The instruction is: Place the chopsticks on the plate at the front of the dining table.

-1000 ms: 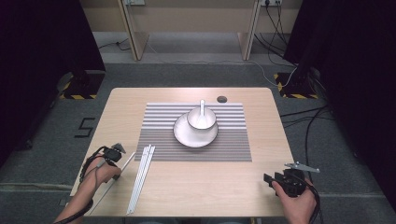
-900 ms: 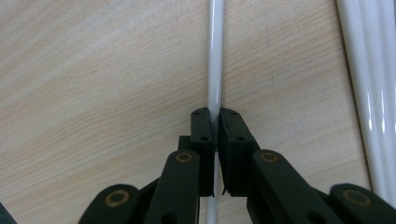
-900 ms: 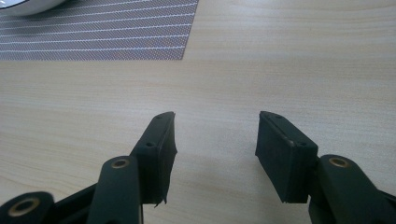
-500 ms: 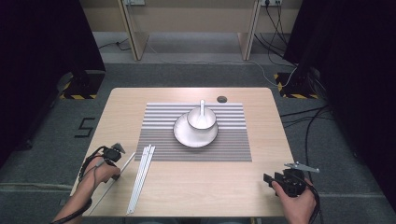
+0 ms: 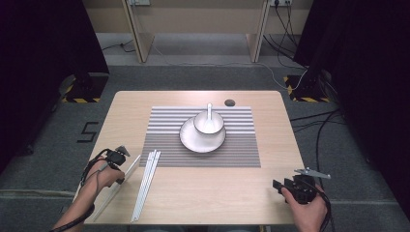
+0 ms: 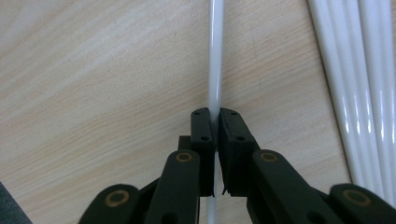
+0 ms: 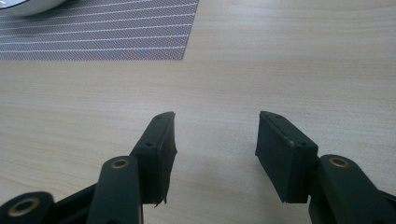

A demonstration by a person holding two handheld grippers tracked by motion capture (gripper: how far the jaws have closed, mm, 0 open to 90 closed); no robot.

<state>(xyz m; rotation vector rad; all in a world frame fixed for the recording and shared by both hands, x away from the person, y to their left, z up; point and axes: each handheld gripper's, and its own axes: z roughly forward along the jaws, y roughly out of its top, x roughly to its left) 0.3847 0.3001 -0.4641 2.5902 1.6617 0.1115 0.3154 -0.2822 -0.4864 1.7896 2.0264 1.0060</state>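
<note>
My left gripper [image 6: 215, 122] pinches one white chopstick [image 6: 215, 60], its long axis straight ahead, parallel to the others [image 6: 355, 84]; my right gripper [image 7: 215, 135], farther off, gapes empty.

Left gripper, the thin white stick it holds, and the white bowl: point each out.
Left gripper [image 6: 216, 122], left gripper view, between its fingertips.
Thin white stick [image 6: 215, 56], left gripper view, shaft above the jaws.
White bowl [image 5: 209, 123], high view, inner wall.

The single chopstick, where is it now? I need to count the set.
The chopstick is clamped in the left gripper at the table's near left edge in the high view, just left of the other chopsticks.
</note>
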